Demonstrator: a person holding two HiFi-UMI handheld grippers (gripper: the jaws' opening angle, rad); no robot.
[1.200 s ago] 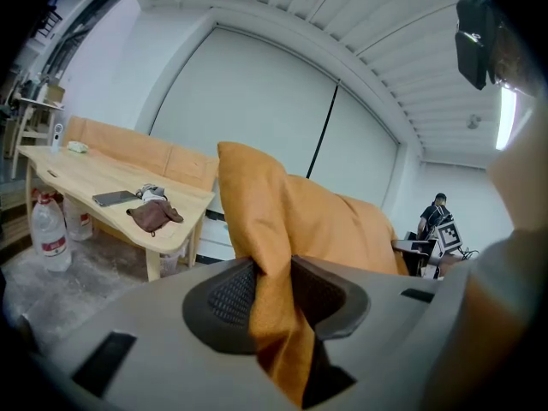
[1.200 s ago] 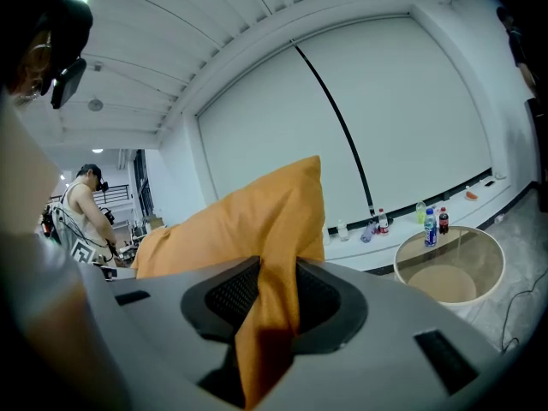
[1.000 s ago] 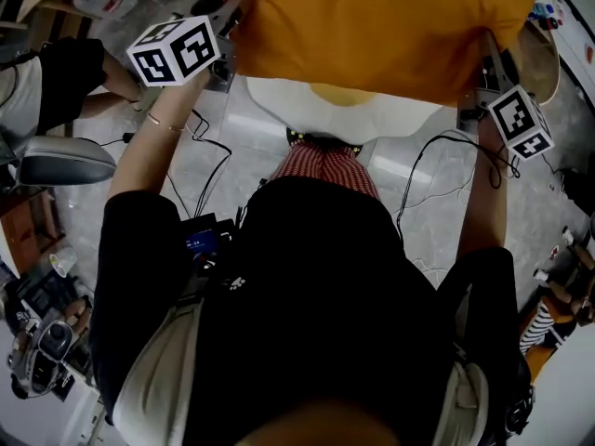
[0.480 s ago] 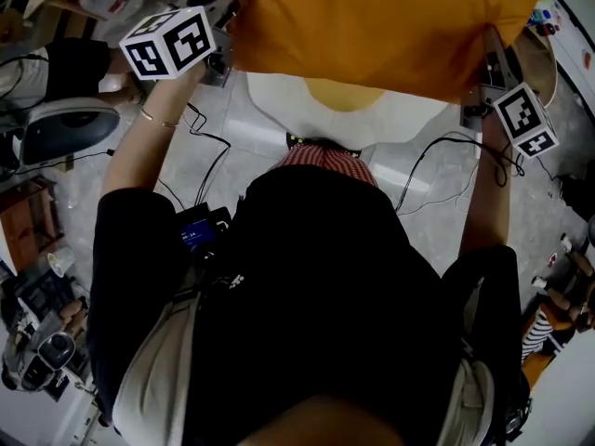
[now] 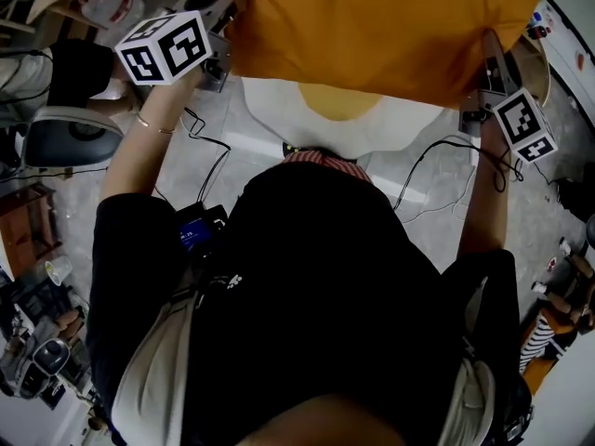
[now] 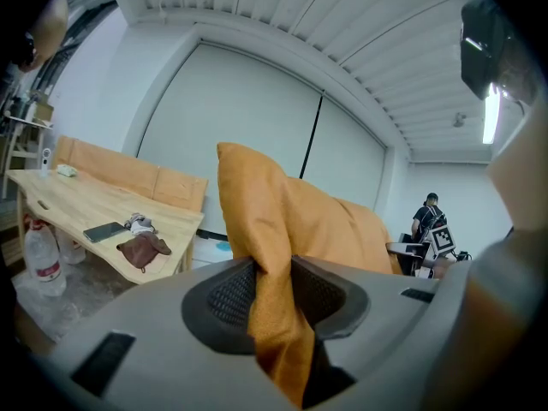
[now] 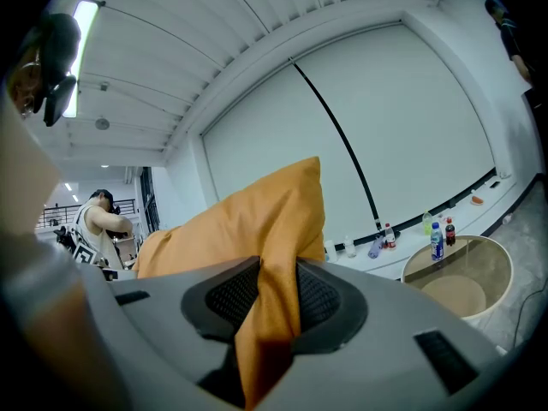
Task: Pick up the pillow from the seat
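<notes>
Since a second ago our left gripper [image 6: 276, 294] has drifted toward 10 o'clock and more white seat [image 5: 279, 110] shows. It and the right gripper [image 7: 270, 298] pinch opposite corners of the orange pillow [image 5: 381, 26], so it hangs spread at 12 o'clock, clear above the seat.

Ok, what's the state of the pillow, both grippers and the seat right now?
pillow, held up in the air between both grippers.
left gripper, shut on one corner of the pillow.
right gripper, shut on the opposite corner.
seat, below the pillow, partly hidden by it.
bottles, standing upright.
</notes>
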